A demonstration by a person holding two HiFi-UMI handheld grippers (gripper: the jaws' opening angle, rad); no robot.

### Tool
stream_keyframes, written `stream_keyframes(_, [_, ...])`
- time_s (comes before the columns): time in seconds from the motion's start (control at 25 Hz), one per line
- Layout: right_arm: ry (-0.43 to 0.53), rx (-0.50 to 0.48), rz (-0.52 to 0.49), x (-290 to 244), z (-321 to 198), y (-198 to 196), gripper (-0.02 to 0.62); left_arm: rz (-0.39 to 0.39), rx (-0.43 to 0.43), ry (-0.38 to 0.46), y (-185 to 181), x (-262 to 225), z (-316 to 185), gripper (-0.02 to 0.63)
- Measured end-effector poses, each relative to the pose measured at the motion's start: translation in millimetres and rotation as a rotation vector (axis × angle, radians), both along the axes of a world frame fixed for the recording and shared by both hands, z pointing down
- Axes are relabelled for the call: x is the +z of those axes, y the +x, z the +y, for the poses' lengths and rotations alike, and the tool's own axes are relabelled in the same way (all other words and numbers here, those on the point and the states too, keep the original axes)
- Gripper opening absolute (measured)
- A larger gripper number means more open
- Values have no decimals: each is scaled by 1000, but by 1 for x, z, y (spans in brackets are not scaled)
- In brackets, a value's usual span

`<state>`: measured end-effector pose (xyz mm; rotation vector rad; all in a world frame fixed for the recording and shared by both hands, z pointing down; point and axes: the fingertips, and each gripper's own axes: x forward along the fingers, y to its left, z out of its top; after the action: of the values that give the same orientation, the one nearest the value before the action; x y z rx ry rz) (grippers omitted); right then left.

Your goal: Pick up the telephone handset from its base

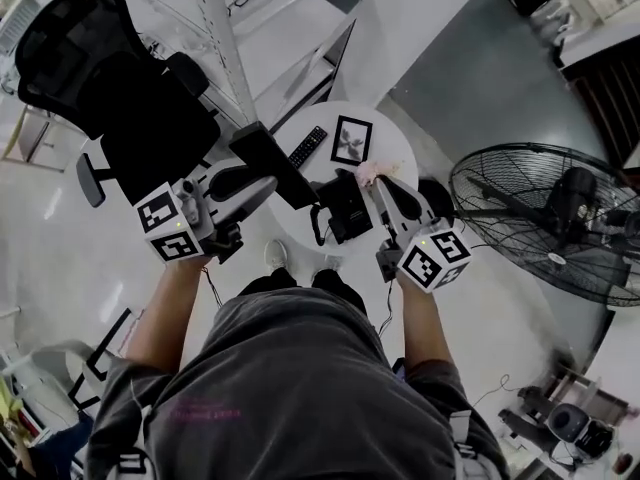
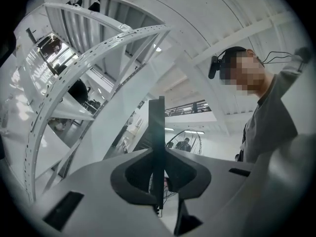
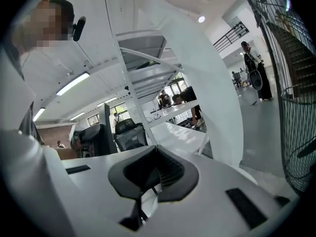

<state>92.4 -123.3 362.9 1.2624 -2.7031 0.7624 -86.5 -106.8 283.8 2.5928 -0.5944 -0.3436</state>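
Note:
In the head view my left gripper (image 1: 268, 180) is shut on a flat black telephone handset (image 1: 272, 161), which hangs slantwise above the round white table (image 1: 395, 148). The left gripper view shows the handset (image 2: 157, 132) edge-on and upright, clamped between the dark pads of the left gripper (image 2: 158, 172). The black telephone base (image 1: 347, 208) sits at the table's near edge, with a coiled cord (image 1: 317, 224) at its left. My right gripper (image 1: 380, 182) hovers just right of the base. In its own view the right gripper (image 3: 154, 169) has its pads together with nothing between them.
On the table lie a black remote control (image 1: 307, 146), a small framed picture (image 1: 351, 140) and a pink item (image 1: 368, 172). A black office chair (image 1: 100, 78) stands to the left, a large floor fan (image 1: 550, 218) to the right, and a white metal frame (image 1: 225, 38) behind.

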Motion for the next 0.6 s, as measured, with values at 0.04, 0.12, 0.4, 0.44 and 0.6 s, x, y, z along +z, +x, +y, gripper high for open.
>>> stream_keyframes(0.04, [6,4,1,-3,1,1,20,0,5,8,1,-3,1,78])
stream_keyframes(0.12, [17,10,2,-8,3,2,20,2,12,16,2,-8,2,78])
stream_keyframes(0.4, [43,8,0,-19,10,2,20,10,19,38,5,-18,7,78])
stream_keyframes(0.44, [43,6,2,-19,12,2,20,11,18,39,6,-19,8,78])
stream_keyframes(0.6, [40,-4,9,-19,15,0,20,18,13,38,6,-19,11,78])
